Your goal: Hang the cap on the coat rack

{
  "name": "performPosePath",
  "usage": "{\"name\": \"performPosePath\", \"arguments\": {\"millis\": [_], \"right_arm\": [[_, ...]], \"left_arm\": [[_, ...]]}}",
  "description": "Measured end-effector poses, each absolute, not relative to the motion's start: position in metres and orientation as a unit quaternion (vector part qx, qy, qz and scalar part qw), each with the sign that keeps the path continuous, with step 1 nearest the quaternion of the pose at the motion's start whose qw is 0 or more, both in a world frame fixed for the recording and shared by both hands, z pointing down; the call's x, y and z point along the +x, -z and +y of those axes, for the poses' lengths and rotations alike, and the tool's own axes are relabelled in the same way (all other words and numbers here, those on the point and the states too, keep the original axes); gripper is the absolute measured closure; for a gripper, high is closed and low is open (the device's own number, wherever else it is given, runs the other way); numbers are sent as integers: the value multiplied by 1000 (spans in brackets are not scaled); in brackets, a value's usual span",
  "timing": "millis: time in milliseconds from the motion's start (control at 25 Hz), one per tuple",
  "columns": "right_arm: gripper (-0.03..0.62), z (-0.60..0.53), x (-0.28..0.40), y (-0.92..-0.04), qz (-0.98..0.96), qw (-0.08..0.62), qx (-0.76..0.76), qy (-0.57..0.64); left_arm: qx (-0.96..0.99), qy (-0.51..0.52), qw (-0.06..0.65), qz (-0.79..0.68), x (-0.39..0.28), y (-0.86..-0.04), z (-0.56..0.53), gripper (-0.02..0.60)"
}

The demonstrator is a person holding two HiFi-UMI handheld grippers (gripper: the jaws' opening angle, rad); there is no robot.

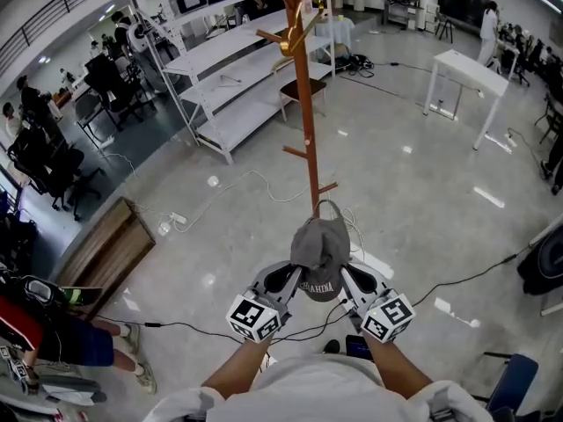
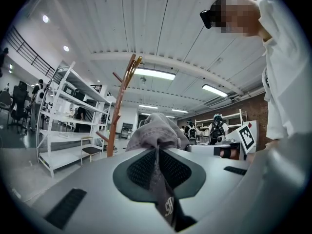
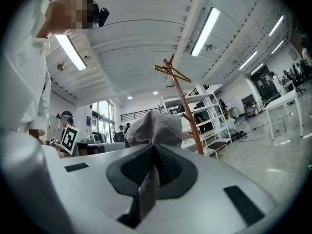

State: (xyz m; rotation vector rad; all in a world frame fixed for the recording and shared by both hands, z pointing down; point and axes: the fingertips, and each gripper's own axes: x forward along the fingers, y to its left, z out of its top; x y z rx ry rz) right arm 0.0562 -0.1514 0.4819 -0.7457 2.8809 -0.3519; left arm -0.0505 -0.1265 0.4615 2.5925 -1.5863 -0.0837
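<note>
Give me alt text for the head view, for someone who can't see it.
The left hand-held gripper and right hand-held gripper are both clamped on a grey cap, holding it in front of a tall wooden coat rack. White shelving stands beyond the rack on a glossy floor.

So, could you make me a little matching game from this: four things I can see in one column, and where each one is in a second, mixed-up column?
Things:
1. grey cap
2. coat rack
3. white table
4. wooden box

Places:
A. on the floor at the left of the head view
B. standing far off at the upper right of the head view
C. clamped on either side by the left tool and the right tool
D. upright on the floor, just beyond the cap

Pairs: 1-C, 2-D, 3-B, 4-A.
</note>
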Motion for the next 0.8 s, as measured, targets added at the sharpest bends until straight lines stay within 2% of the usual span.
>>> {"name": "performPosePath", "arguments": {"millis": [800], "right_arm": [[566, -208, 50, -457, 969, 91, -218, 67]], "left_arm": [[841, 52, 21, -538, -52, -440, -179, 546]]}}
